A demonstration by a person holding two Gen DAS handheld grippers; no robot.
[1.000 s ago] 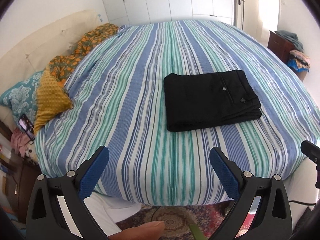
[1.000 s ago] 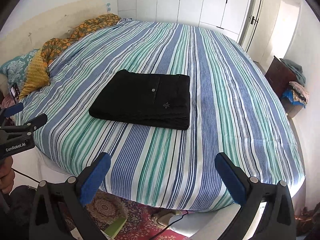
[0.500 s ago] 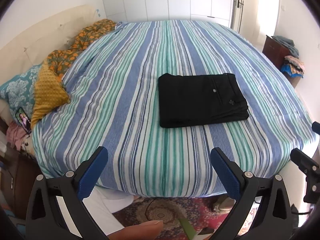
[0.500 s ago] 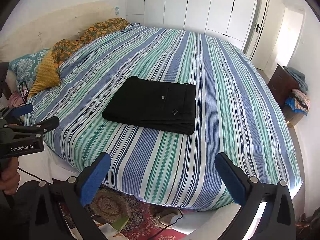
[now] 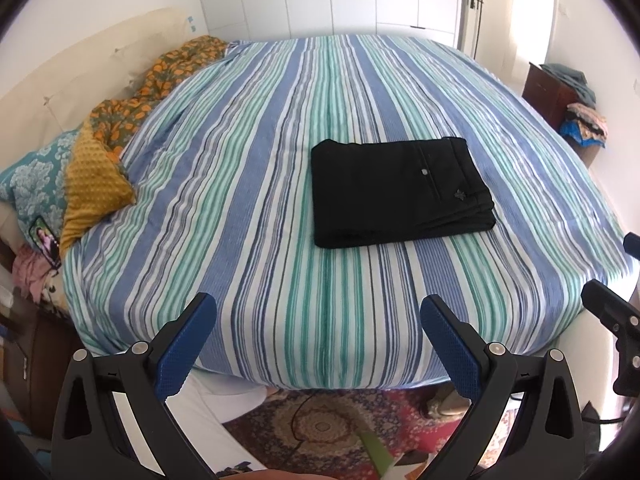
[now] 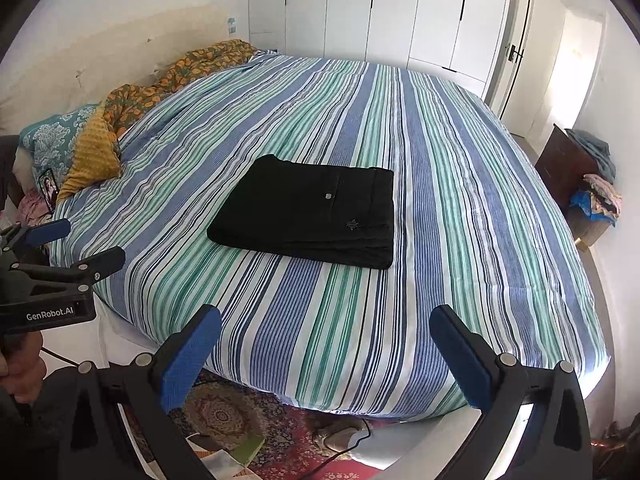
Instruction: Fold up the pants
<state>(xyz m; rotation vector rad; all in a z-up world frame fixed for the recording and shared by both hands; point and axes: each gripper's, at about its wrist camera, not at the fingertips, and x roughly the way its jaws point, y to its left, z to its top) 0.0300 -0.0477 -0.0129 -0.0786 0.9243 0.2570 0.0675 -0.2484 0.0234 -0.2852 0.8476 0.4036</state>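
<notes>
The black pants lie folded into a flat rectangle on the striped bed cover, right of the bed's middle. They also show in the right wrist view. My left gripper is open and empty, held back off the near edge of the bed. My right gripper is open and empty too, also back from the bed edge. The left gripper shows at the left edge of the right wrist view. Neither gripper touches the pants.
Pillows and an orange patterned blanket lie along the left side by the headboard. A dark cabinet with piled clothes stands at the right. A patterned rug covers the floor below the bed. White wardrobes line the far wall.
Both grippers have drawn back and away from the bed, so the bed and pants look smaller and farther. The pants have not moved.
</notes>
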